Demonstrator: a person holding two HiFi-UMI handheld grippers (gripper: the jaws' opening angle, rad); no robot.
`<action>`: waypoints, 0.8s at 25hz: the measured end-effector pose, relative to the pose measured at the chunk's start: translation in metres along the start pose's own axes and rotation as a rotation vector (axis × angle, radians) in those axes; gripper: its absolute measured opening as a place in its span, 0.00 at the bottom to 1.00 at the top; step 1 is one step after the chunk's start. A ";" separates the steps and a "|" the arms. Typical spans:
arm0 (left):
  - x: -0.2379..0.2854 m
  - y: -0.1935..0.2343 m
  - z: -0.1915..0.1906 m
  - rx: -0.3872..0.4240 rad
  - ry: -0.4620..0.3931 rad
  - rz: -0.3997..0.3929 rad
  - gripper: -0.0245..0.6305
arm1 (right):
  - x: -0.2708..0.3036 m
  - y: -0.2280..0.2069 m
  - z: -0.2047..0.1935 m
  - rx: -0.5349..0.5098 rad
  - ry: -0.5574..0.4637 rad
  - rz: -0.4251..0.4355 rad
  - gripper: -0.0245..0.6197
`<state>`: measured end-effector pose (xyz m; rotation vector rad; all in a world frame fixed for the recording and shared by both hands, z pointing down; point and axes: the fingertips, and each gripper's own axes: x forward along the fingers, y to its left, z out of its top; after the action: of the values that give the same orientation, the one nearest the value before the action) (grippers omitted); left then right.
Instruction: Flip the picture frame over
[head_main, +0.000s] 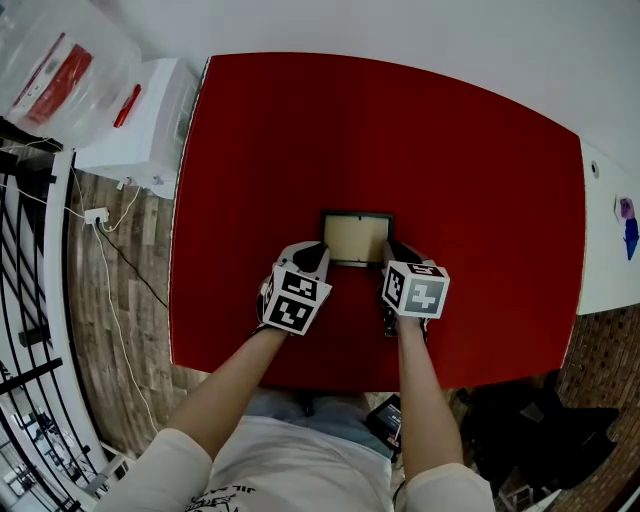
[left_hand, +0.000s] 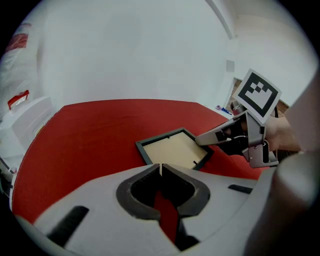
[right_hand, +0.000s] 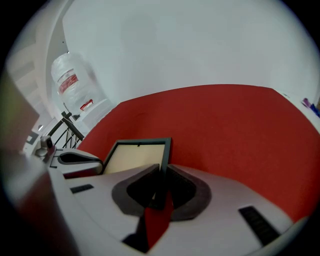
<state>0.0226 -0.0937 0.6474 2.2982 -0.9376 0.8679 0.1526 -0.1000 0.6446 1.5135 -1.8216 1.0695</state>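
Observation:
A black picture frame (head_main: 355, 237) lies back side up, its tan backing showing, in the middle of the red table (head_main: 400, 130). My left gripper (head_main: 316, 256) is at its near left corner. In the left gripper view its tips (left_hand: 160, 169) stand almost together with only a thin pale slit between them. The frame (left_hand: 172, 151) lies just beyond and its near corner is hidden. My right gripper (head_main: 396, 250) is at the frame's right side. In the right gripper view the frame's (right_hand: 135, 157) dark right rail runs into the right gripper (right_hand: 163, 171), and the pads close on it.
A white cabinet (head_main: 140, 110) and a clear plastic water jug (head_main: 60, 65) stand off the table's left. Black railing (head_main: 25, 330) and cables run down the left. A white surface (head_main: 610, 230) with small coloured things adjoins the right edge. The table's near edge is close to me.

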 end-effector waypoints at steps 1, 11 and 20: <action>0.000 0.000 0.000 0.000 0.000 0.002 0.07 | 0.001 0.000 -0.001 -0.002 0.002 -0.001 0.12; 0.002 0.001 0.000 -0.002 -0.005 0.015 0.07 | 0.005 0.001 -0.002 -0.023 -0.023 0.007 0.12; -0.007 0.009 0.008 -0.024 -0.052 0.044 0.07 | -0.005 -0.001 0.002 -0.062 -0.063 -0.033 0.12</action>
<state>0.0148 -0.1015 0.6391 2.2976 -1.0198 0.8136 0.1552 -0.0987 0.6398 1.5513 -1.8485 0.9518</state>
